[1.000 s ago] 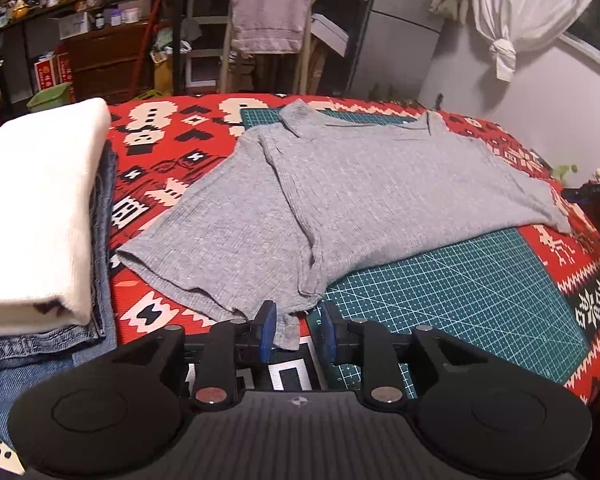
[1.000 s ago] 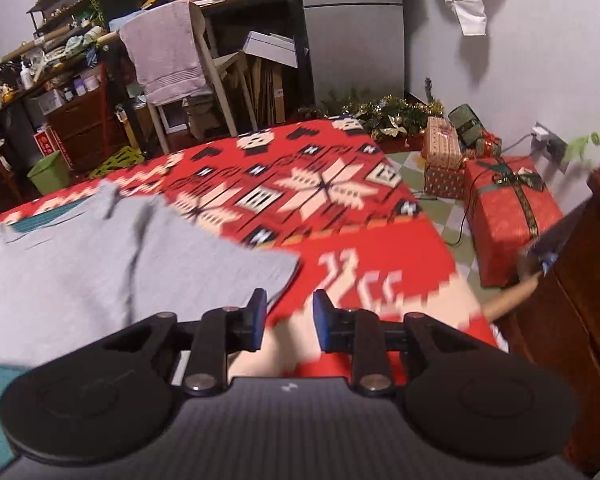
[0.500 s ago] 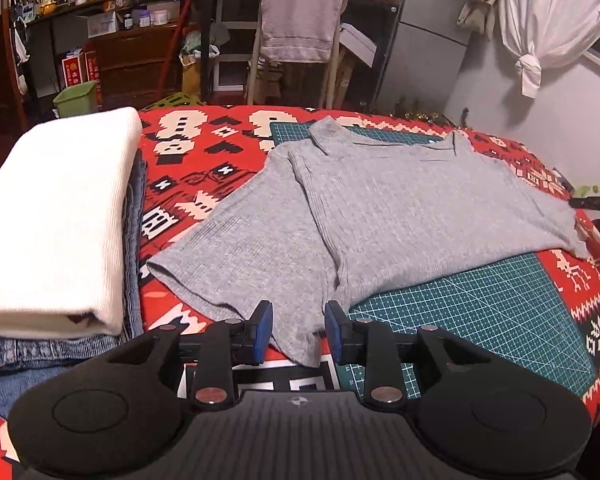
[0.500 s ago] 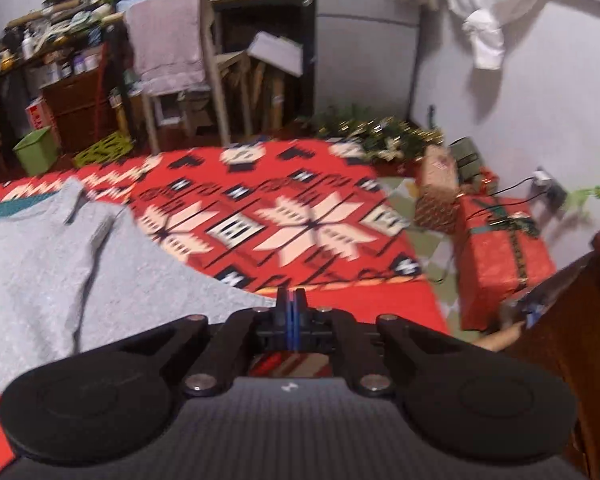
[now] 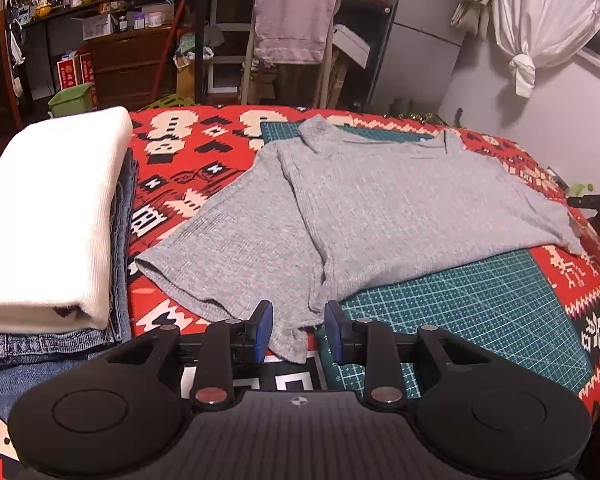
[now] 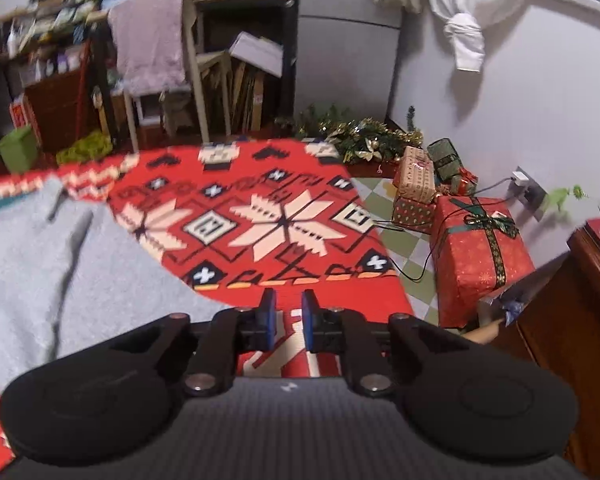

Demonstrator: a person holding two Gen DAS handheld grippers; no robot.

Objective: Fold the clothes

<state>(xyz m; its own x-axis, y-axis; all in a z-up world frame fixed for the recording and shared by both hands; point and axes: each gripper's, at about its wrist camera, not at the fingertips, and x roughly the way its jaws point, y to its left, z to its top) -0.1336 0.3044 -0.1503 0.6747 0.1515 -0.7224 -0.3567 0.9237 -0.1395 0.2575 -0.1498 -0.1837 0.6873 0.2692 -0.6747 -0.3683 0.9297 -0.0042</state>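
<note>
Left wrist: jaws apart around shirt (image 5: 380, 208) hem.

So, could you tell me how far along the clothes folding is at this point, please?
Done: a folded white garment sits stacked on folded jeans at the left. In hand: nothing yet; the grey polo shirt lies spread flat on the green cutting mat, its corner between the open left tool. The right tool is open over the red patterned cover. Left: the shirt's folding.

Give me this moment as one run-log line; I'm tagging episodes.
grey shirt: flat on bed | left tool: open, hem corner between fingers | right tool: open, empty
</note>
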